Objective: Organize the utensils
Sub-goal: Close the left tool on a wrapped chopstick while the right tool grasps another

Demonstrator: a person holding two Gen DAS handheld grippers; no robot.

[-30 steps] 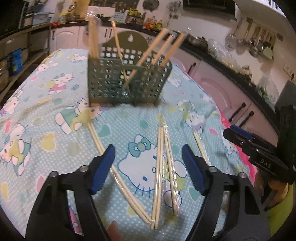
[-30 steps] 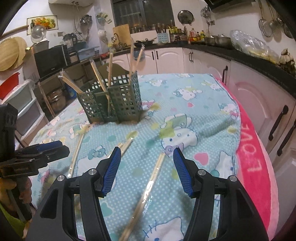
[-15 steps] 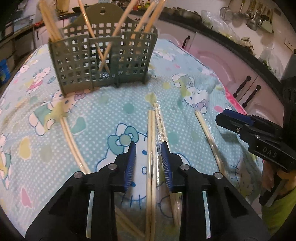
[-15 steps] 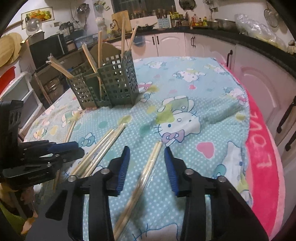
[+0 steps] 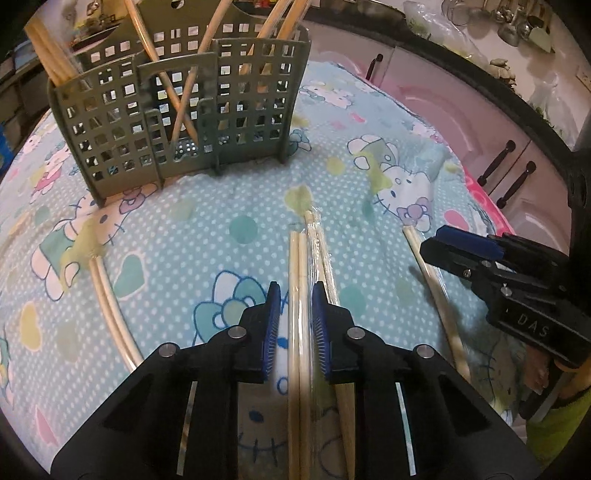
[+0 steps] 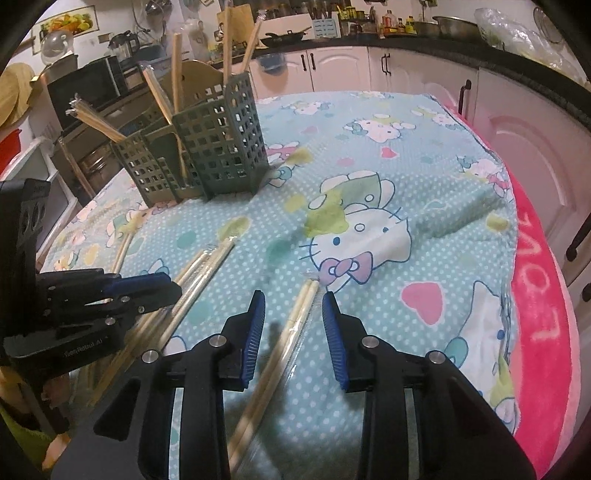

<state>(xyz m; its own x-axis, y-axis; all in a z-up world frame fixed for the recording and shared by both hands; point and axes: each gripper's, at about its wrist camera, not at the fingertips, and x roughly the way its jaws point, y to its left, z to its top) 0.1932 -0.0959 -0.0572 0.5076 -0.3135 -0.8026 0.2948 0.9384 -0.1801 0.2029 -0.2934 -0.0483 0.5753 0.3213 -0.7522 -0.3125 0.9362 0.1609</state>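
Note:
A green lattice utensil holder (image 5: 177, 122) (image 6: 207, 147) stands on the cartoon-cat tablecloth with several chopsticks leaning in it. My left gripper (image 5: 295, 286) is low over a bare chopstick pair (image 5: 298, 258). Its jaws are closing around the pair, and a thin gap still shows at each blue pad. A plastic-wrapped pair (image 5: 325, 251) lies just to the right of it. My right gripper (image 6: 292, 297) stands open astride another wrapped chopstick pair (image 6: 288, 332), with its pads clear of it. Each gripper shows in the other's view: the right gripper (image 5: 434, 243) and the left gripper (image 6: 140, 286).
A pale chopstick pair (image 5: 110, 306) lies on the cloth to the left, in front of the holder. A pink towel (image 6: 535, 314) hangs over the table's right edge. Pink-white cabinets (image 5: 480, 122) and a cluttered counter (image 6: 332, 33) surround the table.
Both grippers came down and forward over the chopsticks. The left jaws narrowed from wide to nearly touching the bare pair. The right jaws narrowed around the wrapped pair.

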